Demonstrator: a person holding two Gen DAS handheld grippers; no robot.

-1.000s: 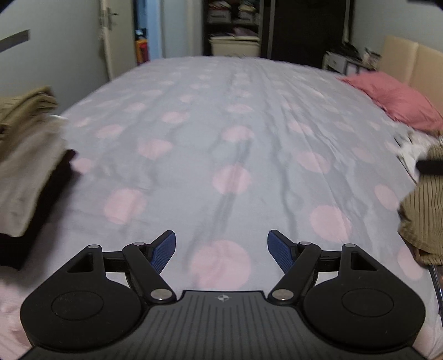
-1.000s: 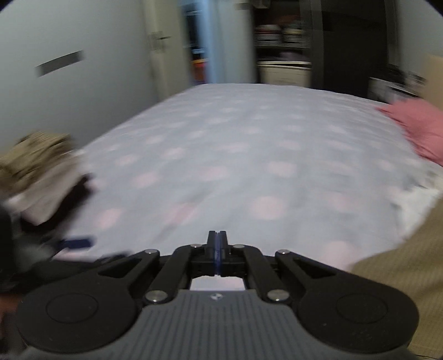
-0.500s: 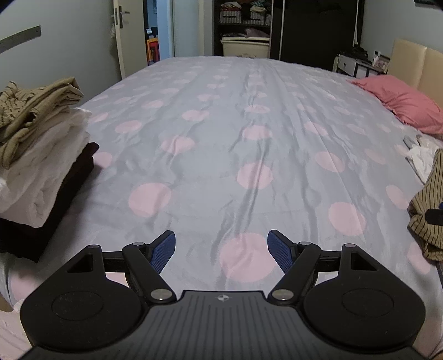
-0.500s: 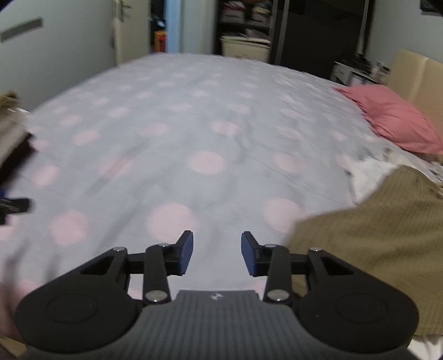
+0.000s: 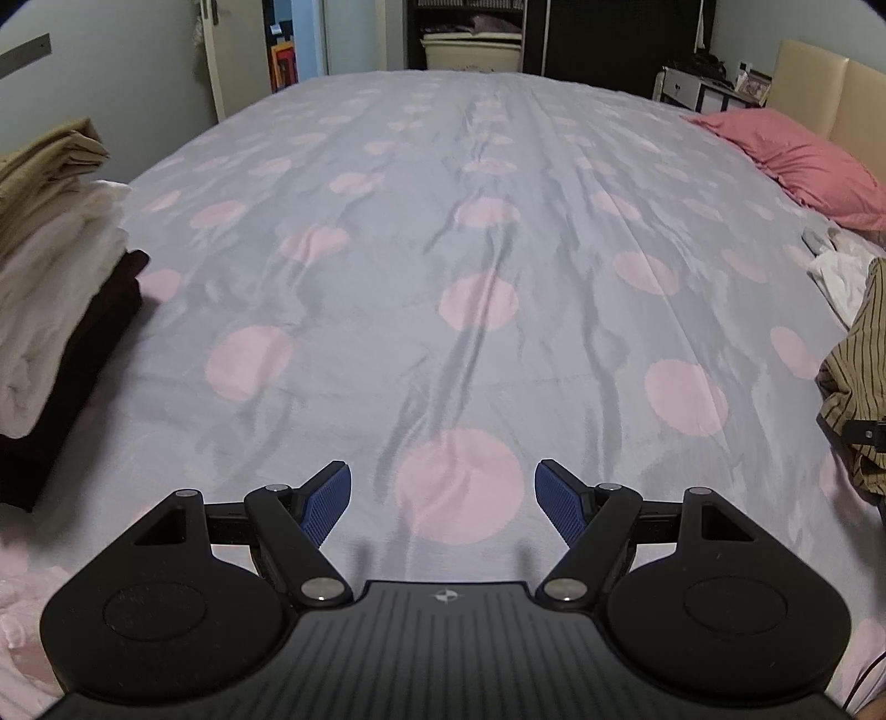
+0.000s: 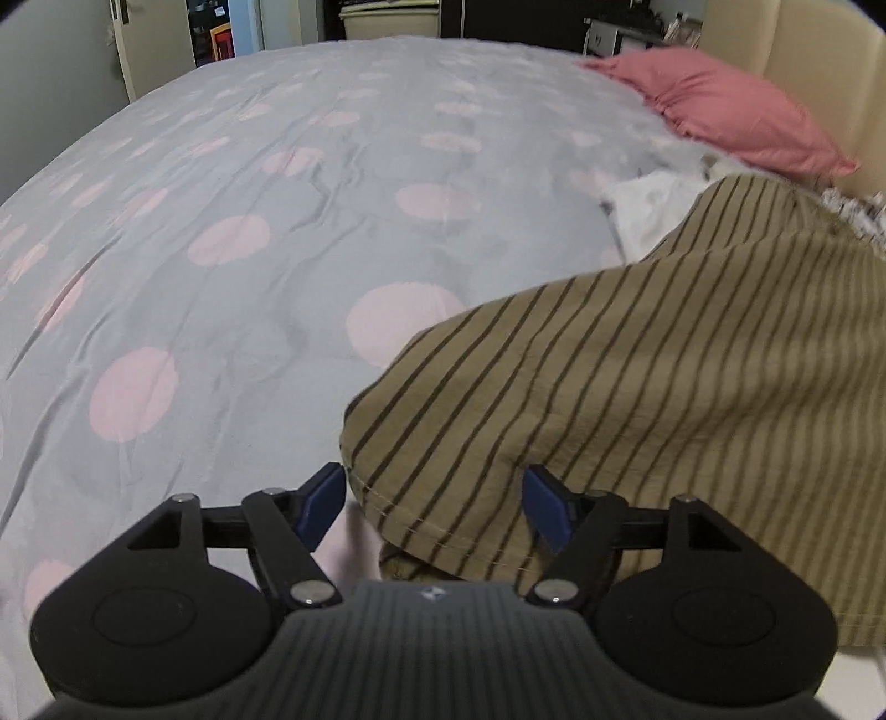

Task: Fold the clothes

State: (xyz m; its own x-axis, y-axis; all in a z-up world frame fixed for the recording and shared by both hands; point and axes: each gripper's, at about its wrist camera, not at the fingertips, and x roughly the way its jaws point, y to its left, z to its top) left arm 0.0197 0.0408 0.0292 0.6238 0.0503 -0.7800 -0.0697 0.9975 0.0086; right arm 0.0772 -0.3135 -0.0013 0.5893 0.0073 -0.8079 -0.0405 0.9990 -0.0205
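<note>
A tan garment with dark stripes (image 6: 637, 382) lies crumpled on the right side of the bed; its hemmed corner sits between the spread fingers of my right gripper (image 6: 434, 501), which is open. The same striped garment (image 5: 855, 382) shows at the right edge of the left wrist view. My left gripper (image 5: 443, 498) hovers open over bare bedspread (image 5: 443, 249), holding nothing. A stack of folded clothes (image 5: 50, 266), tan over white over dark, stands at the bed's left edge.
The grey bedspread with pink dots (image 6: 249, 232) covers the wide bed. A pink pillow (image 6: 714, 105) rests against the beige headboard (image 6: 803, 61) at the right, with white cloth (image 6: 648, 207) beside the striped garment. A doorway (image 5: 288, 44) and shelves lie beyond the bed.
My right gripper went from shut to open and swung right, down onto the striped garment's corner. My left gripper stayed open, shifting slightly over the bed.
</note>
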